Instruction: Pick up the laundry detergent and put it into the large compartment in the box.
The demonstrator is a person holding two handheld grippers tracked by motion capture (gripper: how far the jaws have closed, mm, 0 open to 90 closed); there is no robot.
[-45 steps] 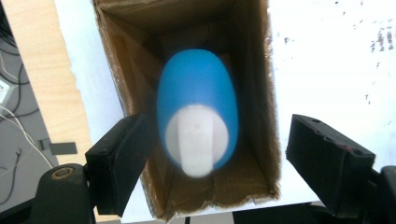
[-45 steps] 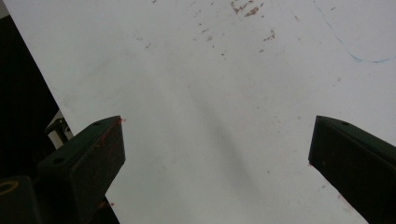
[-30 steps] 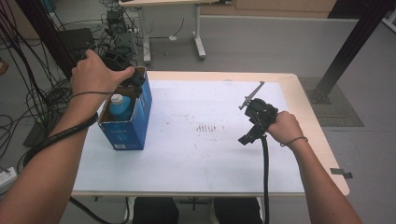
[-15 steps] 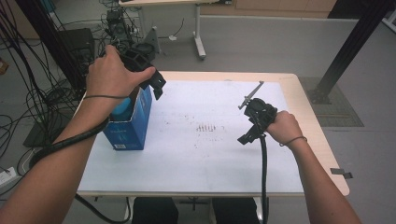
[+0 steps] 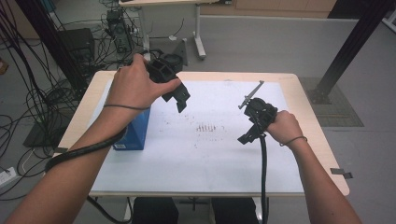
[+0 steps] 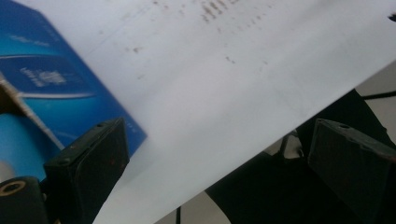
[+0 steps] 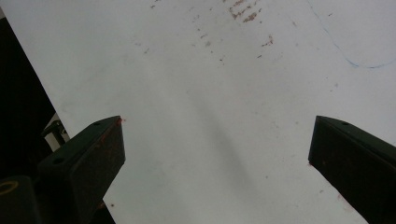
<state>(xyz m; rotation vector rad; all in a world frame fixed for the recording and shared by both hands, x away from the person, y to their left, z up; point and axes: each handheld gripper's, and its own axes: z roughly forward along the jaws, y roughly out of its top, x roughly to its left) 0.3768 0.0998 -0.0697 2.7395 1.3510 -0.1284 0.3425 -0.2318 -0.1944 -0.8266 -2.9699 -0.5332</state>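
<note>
A blue open-topped box point(image 5: 134, 129) stands on the white sheet point(image 5: 196, 154) at the table's left; its blue side point(image 6: 51, 79) is also at the left of the left gripper view. My left gripper point(image 5: 180, 99) is held up above the table just right of the box, jaws wide apart with nothing between them point(image 6: 219, 163). My right gripper point(image 5: 247, 135) hangs low over the right part of the sheet, also open and empty point(image 7: 217, 154). Brown smudges point(image 5: 205, 127) mark the sheet between the two grippers.
The table's wooden rim point(image 5: 322, 135) frames the sheet. Cables and equipment point(image 5: 116, 28) crowd the floor at the far left. A black post point(image 5: 345, 51) rises at the right, and another table's leg point(image 5: 198, 32) stands behind.
My left gripper has lifted out of the blue box and swung right, over the sheet. The right gripper has stayed in place.
</note>
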